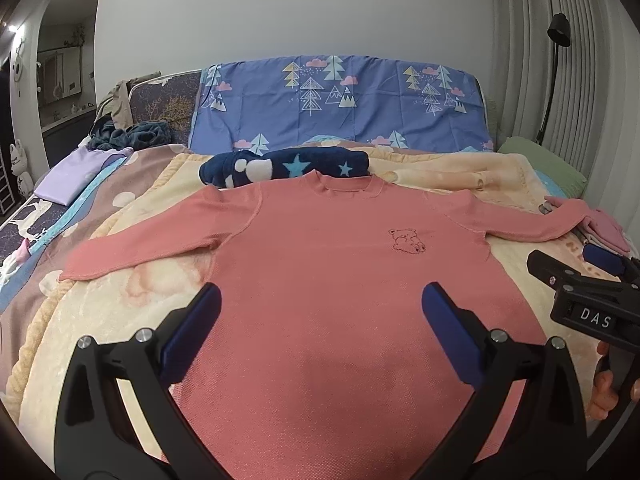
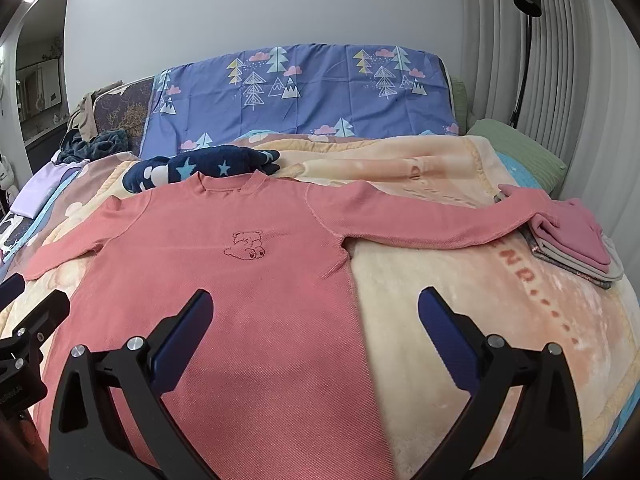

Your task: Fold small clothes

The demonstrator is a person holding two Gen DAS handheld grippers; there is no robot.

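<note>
A small pink long-sleeved shirt (image 1: 312,280) (image 2: 224,280) with a bear outline on its chest lies flat and face up on the bed, both sleeves spread out sideways. My left gripper (image 1: 320,308) hovers open above the shirt's lower body, nothing between its fingers. My right gripper (image 2: 316,312) is open too, over the shirt's right side seam, straddling shirt and blanket. The right gripper (image 1: 592,280) also shows at the right edge of the left wrist view, held by a hand. The shirt's right cuff rests against a stack of folded clothes (image 2: 576,244).
A cream plush blanket (image 2: 460,300) covers the bed. A navy star-patterned garment (image 1: 284,166) lies just beyond the shirt's collar. Behind it stands a blue tree-print pillow (image 1: 340,100). A lilac folded cloth (image 1: 68,180) sits at the left, a green pillow (image 2: 516,148) and black floor lamp (image 2: 524,52) at the right.
</note>
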